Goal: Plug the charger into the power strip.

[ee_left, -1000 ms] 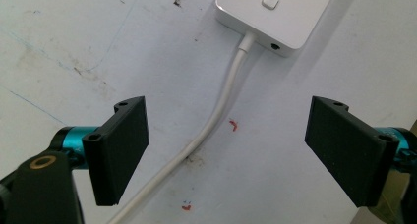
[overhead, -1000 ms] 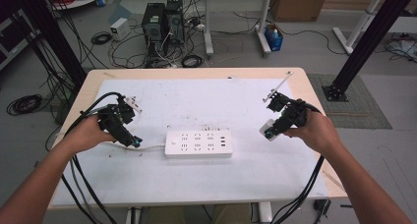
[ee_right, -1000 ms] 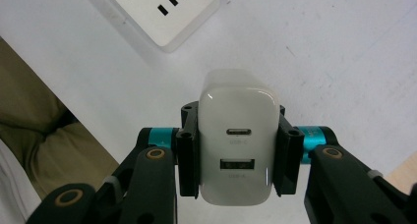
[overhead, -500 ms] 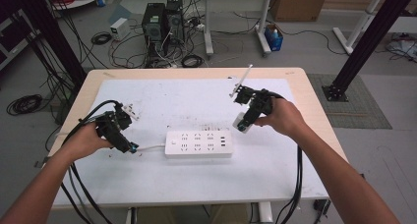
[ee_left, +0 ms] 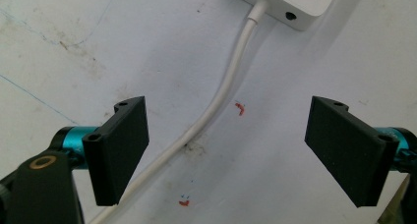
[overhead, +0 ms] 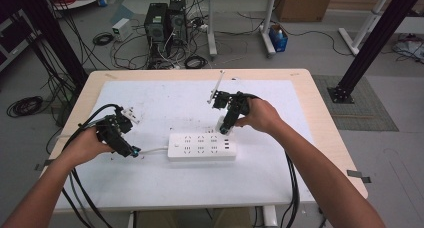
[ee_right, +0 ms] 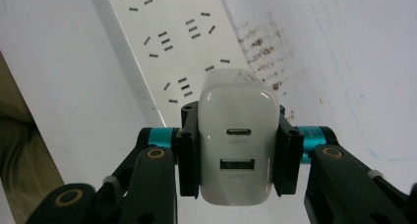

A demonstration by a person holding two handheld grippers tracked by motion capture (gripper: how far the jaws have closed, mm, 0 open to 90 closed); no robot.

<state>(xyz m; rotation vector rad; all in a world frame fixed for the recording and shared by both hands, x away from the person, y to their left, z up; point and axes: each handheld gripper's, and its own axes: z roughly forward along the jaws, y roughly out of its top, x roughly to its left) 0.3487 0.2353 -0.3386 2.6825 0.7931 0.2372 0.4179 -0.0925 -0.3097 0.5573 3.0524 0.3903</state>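
The right gripper (ee_right: 238, 160), its fingers clamped on the white charger (ee_right: 238, 140), holds it just above the right end of the power strip (overhead: 201, 146), whose long axis runs left-right on the tabletop (overhead: 165, 188), while the left gripper (ee_left: 231, 153) waits open astride the strip's cord (ee_left: 216, 106).

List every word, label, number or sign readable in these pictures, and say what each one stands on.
White two-port charger block clamped in the right gripper: small grey print under each port, too blurred to read.
White power strip: only socket slots, no readable text.
White paper-covered table: red and blue pen marks, no words.
Left gripper, open over the strip's white cord: no lettering.
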